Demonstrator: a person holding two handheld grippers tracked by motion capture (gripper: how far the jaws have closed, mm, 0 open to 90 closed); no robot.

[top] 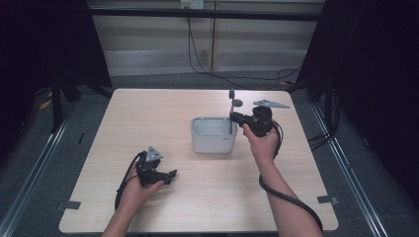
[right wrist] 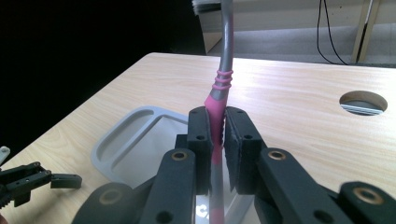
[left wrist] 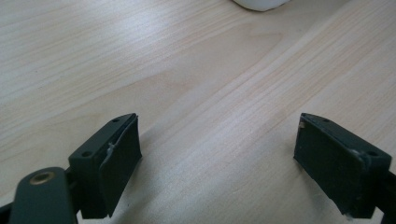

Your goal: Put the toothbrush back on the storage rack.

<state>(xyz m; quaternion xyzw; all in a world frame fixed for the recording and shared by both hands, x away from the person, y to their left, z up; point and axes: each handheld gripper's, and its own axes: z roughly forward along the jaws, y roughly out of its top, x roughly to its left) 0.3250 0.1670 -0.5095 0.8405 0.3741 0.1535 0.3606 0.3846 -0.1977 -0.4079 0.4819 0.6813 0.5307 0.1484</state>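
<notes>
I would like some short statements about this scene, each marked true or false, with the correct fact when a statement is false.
1. The right hand-held gripper is shut on a toothbrush. True.
2. The toothbrush lies flat on the table. False: it stands roughly upright in the gripper, bristle end up, over the grey container.
3. The left hand-held gripper is open, with bare wood between its jaws. True.
4. The left hand-held gripper holds the container. False: it holds nothing and is apart from the container, nearer the person.
5. The toothbrush handle is pink where the jaws grip it. True.
</notes>
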